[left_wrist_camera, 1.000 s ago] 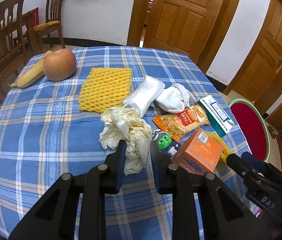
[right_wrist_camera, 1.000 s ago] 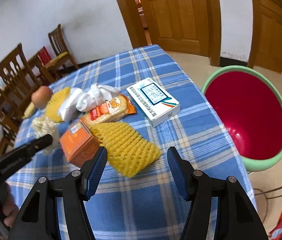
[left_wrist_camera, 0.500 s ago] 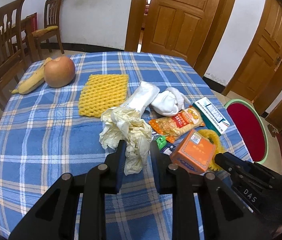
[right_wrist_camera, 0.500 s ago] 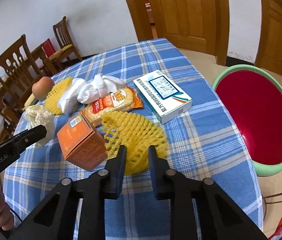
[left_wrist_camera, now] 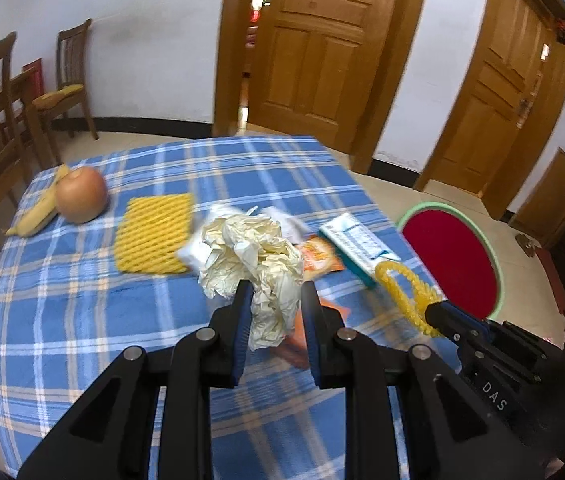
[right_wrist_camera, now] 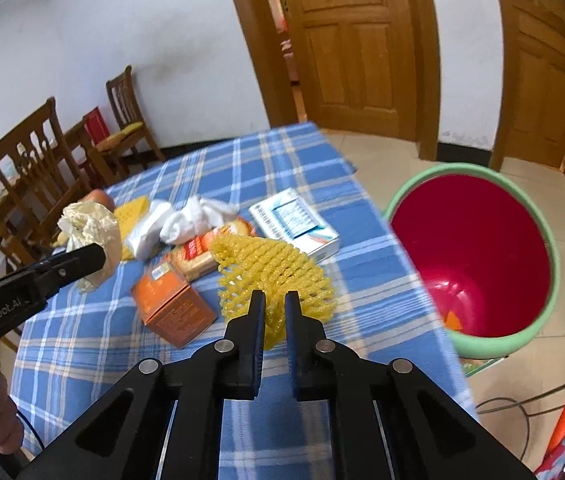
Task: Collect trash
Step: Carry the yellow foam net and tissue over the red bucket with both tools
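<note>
Between the fingers of the left gripper, in the left wrist view, a crumpled cream paper wad is clamped and held above the blue checked tablecloth. Beyond it lie a flat yellow foam net, an apple touching a banana, and a white box. From the right wrist view, the right gripper is closed on a second yellow foam net, lifted over the cloth beside an orange carton. A red bin with a green rim stands on the floor just past the table edge.
</note>
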The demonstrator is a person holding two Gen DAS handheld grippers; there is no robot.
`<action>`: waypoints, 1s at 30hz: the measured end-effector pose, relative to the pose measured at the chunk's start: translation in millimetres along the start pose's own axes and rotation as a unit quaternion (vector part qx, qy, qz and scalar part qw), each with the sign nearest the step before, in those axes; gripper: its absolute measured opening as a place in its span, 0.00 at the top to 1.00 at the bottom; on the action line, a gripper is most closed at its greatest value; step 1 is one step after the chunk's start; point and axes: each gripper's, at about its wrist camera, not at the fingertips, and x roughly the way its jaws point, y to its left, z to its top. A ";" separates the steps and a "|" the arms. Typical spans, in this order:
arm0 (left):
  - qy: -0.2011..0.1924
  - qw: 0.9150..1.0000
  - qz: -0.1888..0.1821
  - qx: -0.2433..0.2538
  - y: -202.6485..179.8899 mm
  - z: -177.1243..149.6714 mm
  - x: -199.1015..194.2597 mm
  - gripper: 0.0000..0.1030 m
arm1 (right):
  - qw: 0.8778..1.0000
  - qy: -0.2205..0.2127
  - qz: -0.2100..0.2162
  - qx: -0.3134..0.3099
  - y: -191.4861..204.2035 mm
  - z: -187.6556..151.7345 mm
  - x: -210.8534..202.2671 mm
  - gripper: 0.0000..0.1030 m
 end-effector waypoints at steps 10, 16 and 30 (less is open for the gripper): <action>0.001 0.998 -0.044 0.039 -44.7 12.1 -1.3 0.77 | 0.998 -0.037 -0.031 0.032 -35.5 8.4 -27.7 0.91; 0.003 0.997 -0.053 0.059 -70.4 21.1 7.0 0.77 | 0.996 -0.047 -0.053 0.053 -59.3 8.5 -33.5 0.91; 0.037 0.991 -0.060 0.112 -137.1 30.3 54.4 0.77 | 0.988 -0.039 -0.091 0.117 -134.0 9.9 -20.0 0.91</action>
